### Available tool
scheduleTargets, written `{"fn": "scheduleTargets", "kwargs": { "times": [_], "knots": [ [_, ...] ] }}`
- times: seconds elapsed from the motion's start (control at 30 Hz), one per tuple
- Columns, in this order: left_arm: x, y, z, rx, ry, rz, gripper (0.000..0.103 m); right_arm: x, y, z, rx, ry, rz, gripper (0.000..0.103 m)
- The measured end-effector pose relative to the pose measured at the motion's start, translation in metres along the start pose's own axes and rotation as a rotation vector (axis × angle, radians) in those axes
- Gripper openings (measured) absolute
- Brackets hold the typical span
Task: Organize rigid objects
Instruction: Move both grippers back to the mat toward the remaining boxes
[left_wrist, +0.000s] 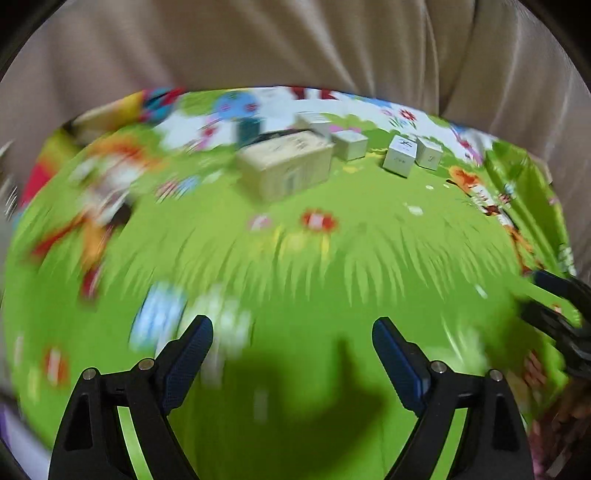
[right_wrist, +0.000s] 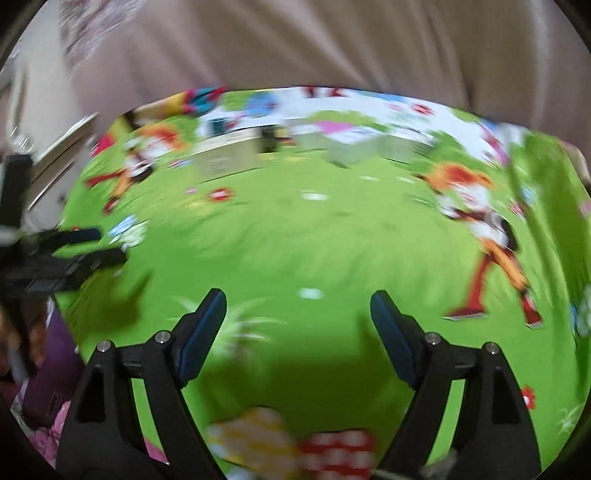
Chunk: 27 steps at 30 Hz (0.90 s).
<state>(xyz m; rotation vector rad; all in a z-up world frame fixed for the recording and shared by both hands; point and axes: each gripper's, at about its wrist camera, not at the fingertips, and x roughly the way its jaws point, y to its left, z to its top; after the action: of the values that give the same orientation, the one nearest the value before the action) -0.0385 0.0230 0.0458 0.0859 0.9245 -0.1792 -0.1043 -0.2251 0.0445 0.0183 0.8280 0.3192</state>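
Hovering empty, left gripper (left_wrist: 291, 330) and right gripper (right_wrist: 297, 304) spread wide above the mat (left_wrist: 295, 266). Risk: a hasty approach could topple the small boxes (left_wrist: 400, 155).

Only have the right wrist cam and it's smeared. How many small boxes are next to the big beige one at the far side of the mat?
Observer: The left wrist view shows four small white boxes: one behind the big beige box, one just right of it, and a pair further right.
Operator: Is that pair touching?
Observer: They stand side by side, very close. I cannot tell whether they touch.
Operator: Is the left gripper holding anything?
Observer: No. The left gripper is open over the green mat, with nothing between its fingers.
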Motion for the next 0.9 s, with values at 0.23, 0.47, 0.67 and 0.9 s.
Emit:
{"fn": "scheduleTargets", "kwargs": {
  "times": [0.23,0.47,0.67,0.9],
  "knots": [
    [0.078,0.002,0.089,0.369,0.014,0.037,0.089,0.010,-0.040,-0.004,0.026,0.043,-0.043,0.083],
    [0.109,-0.005,0.095,0.276,0.029,-0.073,0.033,0.051,-0.045,0.013,0.077,0.101,-0.012,0.085],
    [0.064,-0.027,0.041,0.122,0.005,-0.137,0.014,0.100,-0.053,0.072,0.225,0.093,0.022,0.086],
    [0.032,-0.030,-0.007,0.169,-0.085,-0.073,0.090,0.170,-0.071,0.154,0.581,0.044,-0.027,0.087]
  ]
}}
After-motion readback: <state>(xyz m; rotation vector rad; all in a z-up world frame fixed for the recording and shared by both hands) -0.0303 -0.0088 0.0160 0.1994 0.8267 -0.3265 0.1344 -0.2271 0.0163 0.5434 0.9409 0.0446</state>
